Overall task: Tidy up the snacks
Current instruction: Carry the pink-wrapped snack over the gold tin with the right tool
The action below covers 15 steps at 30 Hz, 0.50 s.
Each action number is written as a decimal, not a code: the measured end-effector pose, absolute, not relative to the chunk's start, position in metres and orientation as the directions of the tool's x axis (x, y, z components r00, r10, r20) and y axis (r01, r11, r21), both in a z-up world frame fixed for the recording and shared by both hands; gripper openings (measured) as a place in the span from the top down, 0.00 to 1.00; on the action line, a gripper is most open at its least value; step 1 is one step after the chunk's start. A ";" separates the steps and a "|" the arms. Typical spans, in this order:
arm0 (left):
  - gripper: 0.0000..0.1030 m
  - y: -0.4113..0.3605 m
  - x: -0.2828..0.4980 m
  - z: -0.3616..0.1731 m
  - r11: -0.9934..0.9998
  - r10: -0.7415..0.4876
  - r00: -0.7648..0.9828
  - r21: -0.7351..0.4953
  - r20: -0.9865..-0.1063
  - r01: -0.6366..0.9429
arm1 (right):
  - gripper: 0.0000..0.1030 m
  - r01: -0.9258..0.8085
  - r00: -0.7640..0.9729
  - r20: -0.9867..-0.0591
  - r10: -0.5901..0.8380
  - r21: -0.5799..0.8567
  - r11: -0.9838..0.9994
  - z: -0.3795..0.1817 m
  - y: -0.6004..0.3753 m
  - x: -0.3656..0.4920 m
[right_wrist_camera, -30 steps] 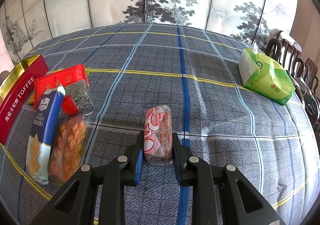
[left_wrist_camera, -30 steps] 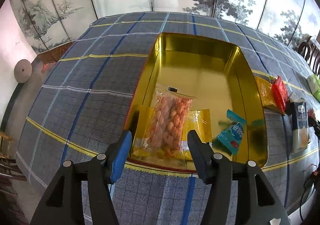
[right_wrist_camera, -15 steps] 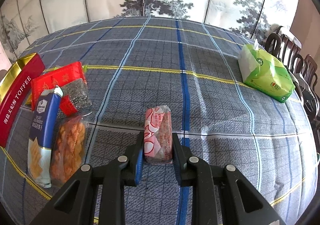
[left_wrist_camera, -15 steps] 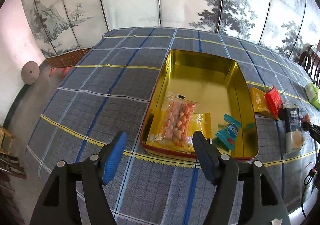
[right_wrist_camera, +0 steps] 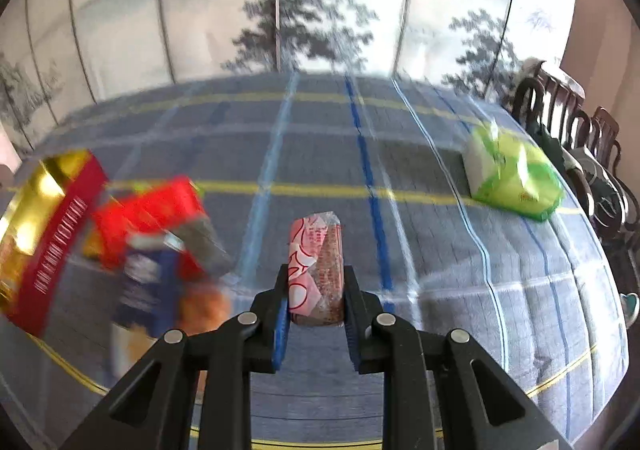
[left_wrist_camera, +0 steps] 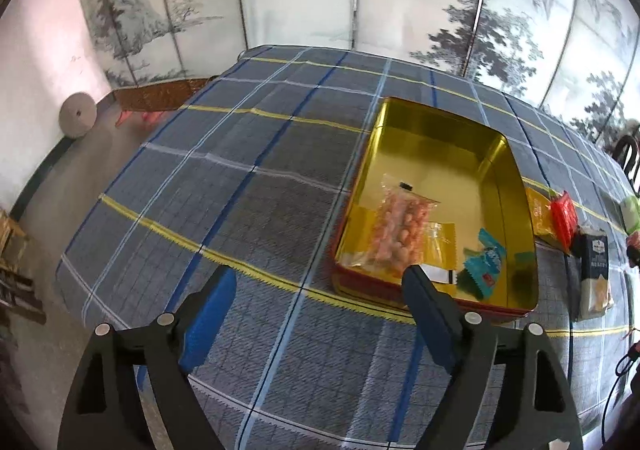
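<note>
A gold tin with red sides sits on the plaid tablecloth. It holds a clear bag of pink snacks, a yellow packet and a teal packet. My left gripper is open and empty, above the cloth in front of the tin. My right gripper is shut on a pink-and-white wrapped snack bar, held above the table. The tin also shows at the left of the right wrist view.
Between tin and right gripper lie a red packet, a blue packet and an orange snack bag, all blurred. A green tissue pack lies far right. Dark chairs stand beyond the table's right edge. A painted screen lines the back.
My left gripper has drawn back and up from the tin and swung left. My right gripper has lifted the snack bar off the cloth and is moving; the view is blurred.
</note>
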<state>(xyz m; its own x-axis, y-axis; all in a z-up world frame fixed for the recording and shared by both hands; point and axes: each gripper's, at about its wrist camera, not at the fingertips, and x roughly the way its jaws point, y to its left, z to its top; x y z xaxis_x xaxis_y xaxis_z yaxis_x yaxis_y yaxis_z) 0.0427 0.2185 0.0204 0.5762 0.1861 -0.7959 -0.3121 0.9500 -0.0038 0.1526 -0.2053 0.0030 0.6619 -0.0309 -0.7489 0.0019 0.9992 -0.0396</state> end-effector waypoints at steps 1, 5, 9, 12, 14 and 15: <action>0.18 0.220 0.042 0.020 0.949 0.184 0.575 -0.008 -0.797 -0.315 | 0.78 -0.016 0.675 -0.738 -0.006 -0.022 1.000 0.013 -0.196 0.151; 0.16 0.223 0.037 0.019 0.945 0.200 0.572 0.002 -0.795 -0.326 | 0.78 -0.109 0.690 -0.717 0.099 0.033 0.993 0.033 -0.158 0.143; 0.16 0.230 0.033 0.020 0.940 0.221 0.566 0.018 -0.794 -0.342 | 0.78 -0.222 0.672 -0.711 0.206 0.071 0.972 0.039 -0.109 0.134; 0.16 0.238 0.028 0.022 0.932 0.238 0.561 0.023 -0.793 -0.363 | 0.78 -0.318 0.641 -0.715 0.278 0.082 0.945 0.038 -0.065 0.127; 0.16 0.244 0.025 0.022 0.926 0.244 0.558 0.019 -0.793 -0.378 | 0.78 -0.362 0.619 -0.719 0.316 0.096 0.927 0.036 -0.045 0.123; 0.16 0.247 0.024 0.023 0.923 0.246 0.558 0.015 -0.793 -0.385 | 0.78 -0.379 0.609 -0.721 0.331 0.102 0.920 0.035 -0.035 0.121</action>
